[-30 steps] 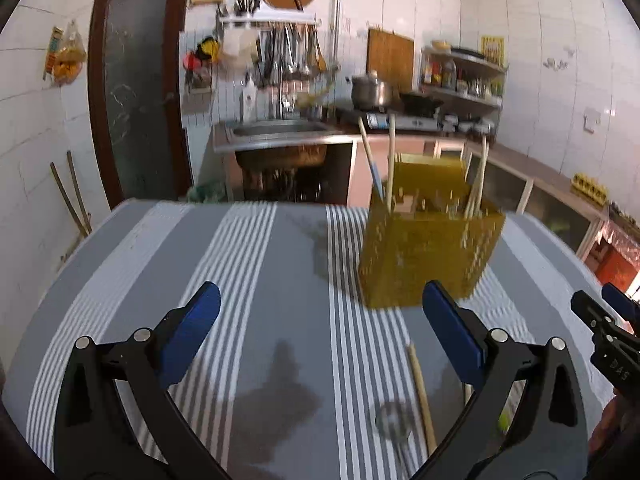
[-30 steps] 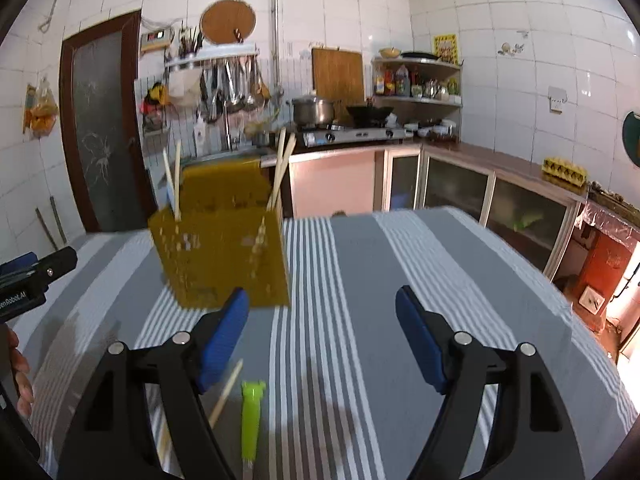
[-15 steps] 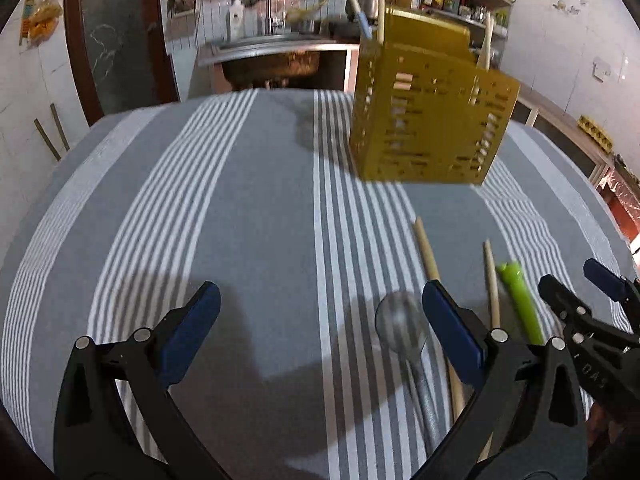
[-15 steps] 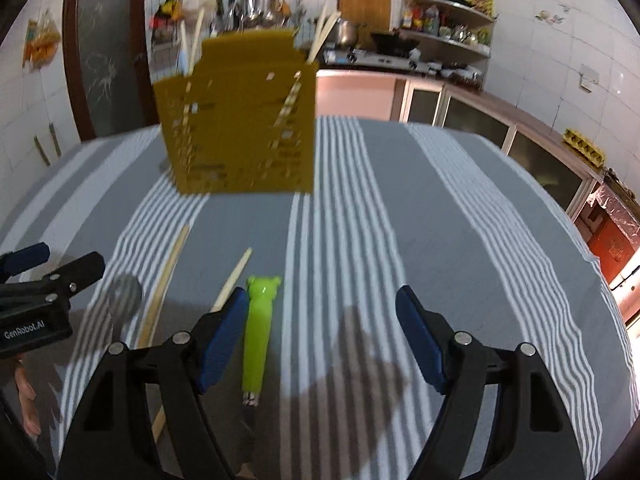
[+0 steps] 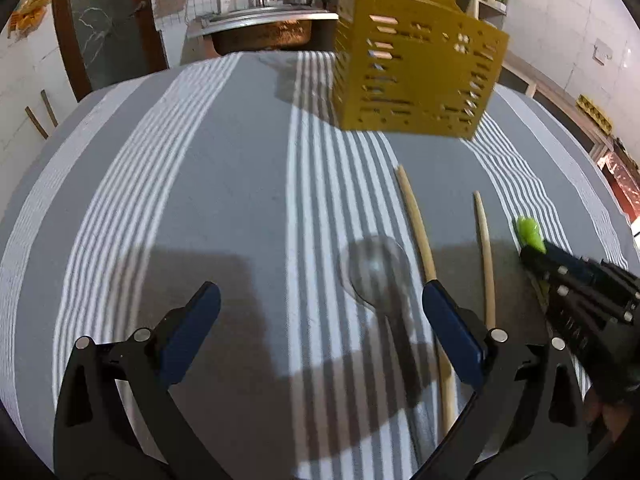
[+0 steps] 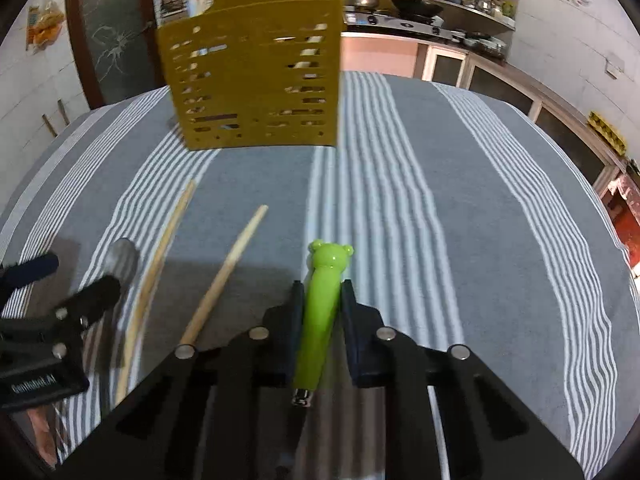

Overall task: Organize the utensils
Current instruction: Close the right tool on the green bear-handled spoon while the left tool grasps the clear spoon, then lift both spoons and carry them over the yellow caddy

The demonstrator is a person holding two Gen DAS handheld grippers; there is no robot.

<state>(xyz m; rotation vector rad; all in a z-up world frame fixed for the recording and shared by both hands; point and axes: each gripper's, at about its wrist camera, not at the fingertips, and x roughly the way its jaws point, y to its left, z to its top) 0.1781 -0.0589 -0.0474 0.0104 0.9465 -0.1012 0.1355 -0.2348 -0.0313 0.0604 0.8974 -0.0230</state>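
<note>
Two grippers over striped worktop. Right gripper clamped on green bear-topped utensil handle, bear end pointing toward yellow slotted utensil holder at far side. Left gripper spread wide, holding nothing, above metal spoon. Two wooden chopsticks lie between spoon and green handle.
</note>
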